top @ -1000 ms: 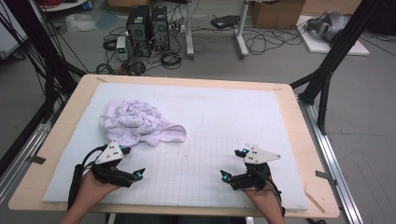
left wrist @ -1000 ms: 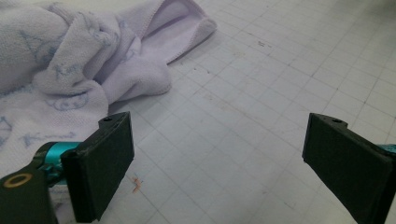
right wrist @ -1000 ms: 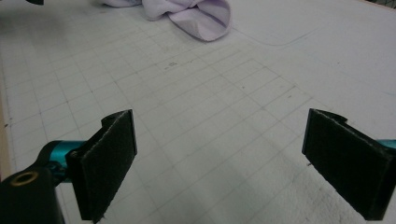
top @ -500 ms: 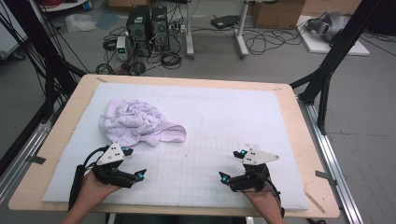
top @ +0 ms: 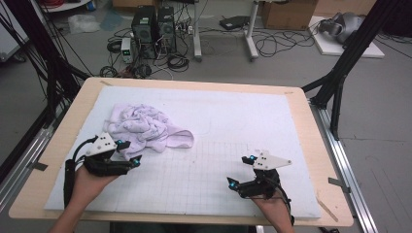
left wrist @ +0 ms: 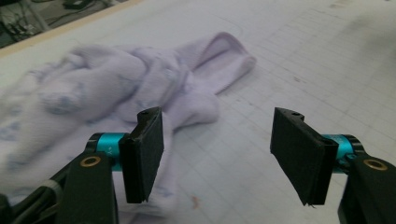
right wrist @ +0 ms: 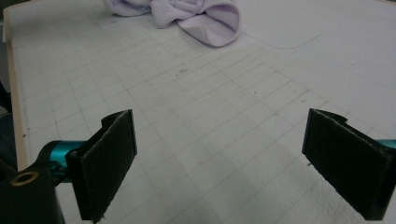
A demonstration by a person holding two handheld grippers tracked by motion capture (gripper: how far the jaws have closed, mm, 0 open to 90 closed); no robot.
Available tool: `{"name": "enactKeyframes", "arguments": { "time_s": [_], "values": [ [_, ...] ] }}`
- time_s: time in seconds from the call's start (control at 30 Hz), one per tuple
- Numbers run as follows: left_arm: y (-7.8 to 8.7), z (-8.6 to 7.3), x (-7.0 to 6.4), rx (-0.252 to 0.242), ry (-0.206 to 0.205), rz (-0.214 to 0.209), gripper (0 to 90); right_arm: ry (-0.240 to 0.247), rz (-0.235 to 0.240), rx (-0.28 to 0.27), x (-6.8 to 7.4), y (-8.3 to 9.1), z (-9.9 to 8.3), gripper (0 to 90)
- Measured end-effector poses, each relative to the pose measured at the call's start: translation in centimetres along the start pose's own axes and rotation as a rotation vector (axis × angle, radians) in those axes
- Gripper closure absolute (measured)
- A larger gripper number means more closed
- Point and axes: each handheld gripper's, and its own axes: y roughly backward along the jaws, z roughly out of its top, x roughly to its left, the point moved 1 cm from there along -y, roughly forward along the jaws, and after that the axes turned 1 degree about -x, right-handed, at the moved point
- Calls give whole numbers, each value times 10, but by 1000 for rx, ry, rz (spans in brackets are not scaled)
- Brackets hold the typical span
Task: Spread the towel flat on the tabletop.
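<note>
Lilac crumpled cloth (top: pixel 143 127) on white mat (top: pixel 233 126), left claw (top: pixel 128 153) wide beside it, right claw (top: pixel 239 171) wide, apart.

Left gripper (top: pixel 127 152) and right gripper (top: pixel 241 170): 2 black padded jaws, teal collars, brass screws, grey triangular plates, black cables.

A light wooden table (top: pixel 58 145) carries a white mat (top: pixel 243 126) that covers nearly all of its top, leaving a bare wood border on every side. The near half of the mat is ruled with a faint grid of squares; a thin curved line is drawn toward its middle. On the mat, toward 10 o'clock from its centre, lies 1 crumpled pale lilac cloth (top: pixel 143 126), with a folded lobe reaching toward 4 o'clock.
</note>
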Motion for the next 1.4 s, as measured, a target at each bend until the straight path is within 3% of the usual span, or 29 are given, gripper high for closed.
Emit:
{"name": "enactKeyframes", "arguments": {
  "time_s": [0.1, 0.27, 0.37, 0.5, 0.67, 0.7, 0.8, 0.9, 1.07, 1.3, 1.4],
  "values": [
    [-1, 10, 19, 16, -2, 23, 409, -9, 1, -7, -2, 1, 0, 92],
    [-10, 14, 31, 55, -4, 26, 478, -9, 3, -1, -1, 0, 0, 92],
    [-26, 6, 40, 112, 13, 32, 485, -7, 5, 3, -1, -1, 0, 92],
    [-37, -3, 45, 149, 43, 34, 494, 0, 3, 4, -1, -1, -1, 92],
    [-48, -15, 49, 207, 49, 48, 578, 0, 5, 11, -1, -1, -1, 92],
    [-49, -16, 49, 221, 42, 61, 632, -1, 8, 16, 0, -2, -1, 92],
    [-51, -18, 49, 236, 31, 59, 700, 0, 11, 21, 1, -3, -1, 92],
    [-52, -18, 49, 238, 30, 41, 828, 6, 17, 30, 3, -6, -1, 92],
    [-42, -11, 40, 209, 26, -2, 842, 9, 19, 36, 3, -6, -1, 92],
    [-12, 9, 9, 139, -50, -49, 847, 11, 14, 32, 3, -5, -2, 92],
    [-6, 11, 3, 137, -67, -56, 849, 11, 15, 32, 3, -5, -2, 92]
  ]
}}
